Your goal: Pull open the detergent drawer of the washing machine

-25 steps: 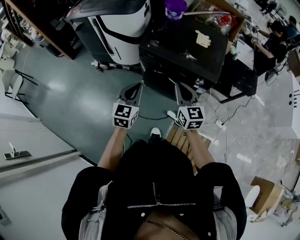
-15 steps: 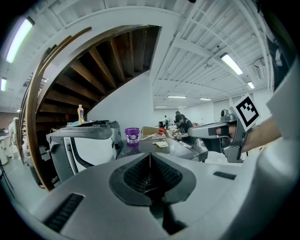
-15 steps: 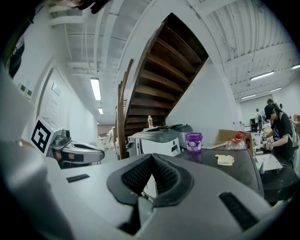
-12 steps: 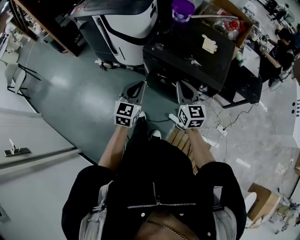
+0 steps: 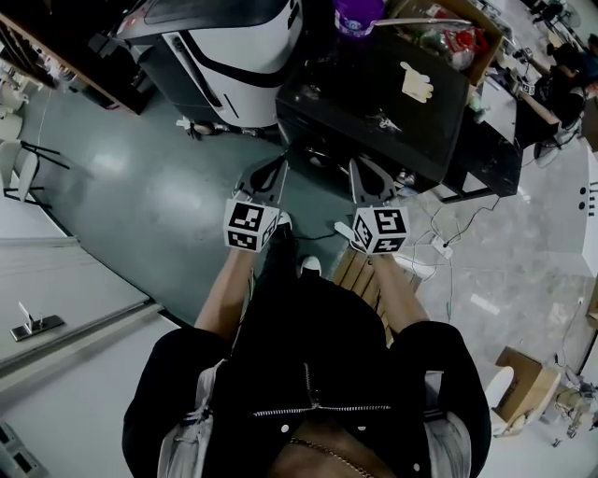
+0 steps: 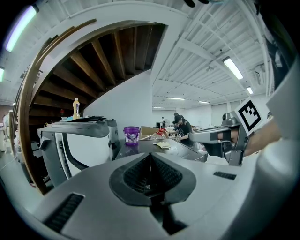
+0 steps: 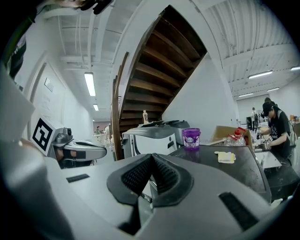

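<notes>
The left gripper [image 5: 278, 169] and the right gripper [image 5: 356, 167] are held side by side in front of the person, both pointed at a black washing machine [image 5: 374, 98]. In the left gripper view, the fingers of the left gripper [image 6: 150, 155] are seen pressed together, with only a thin line between the pads and nothing held there. In the right gripper view, the fingertips of the right gripper [image 7: 151, 155] are seen met at the front, and nothing is pinched between them either.

The washing machine is placed just ahead of both grippers, with its dark front turned to the person. No contact between the grippers and the machine is seen. The detergent drawer cannot be told apart on this dark front in any view.

A purple bucket [image 5: 358, 13] is set at the far edge of the machine's top, and a pale yellow item [image 5: 416, 82] is laid flat on the top, more to the right. A cardboard box [image 5: 444, 26] is seen behind it. A white and black device [image 5: 234, 47] is placed to the left of the washing machine, on the grey-green floor [image 5: 140, 187]. Wooden slats [image 5: 360, 273] are seen under the right forearm. Another person [image 7: 276, 123] is seen at a table far to the right.
</notes>
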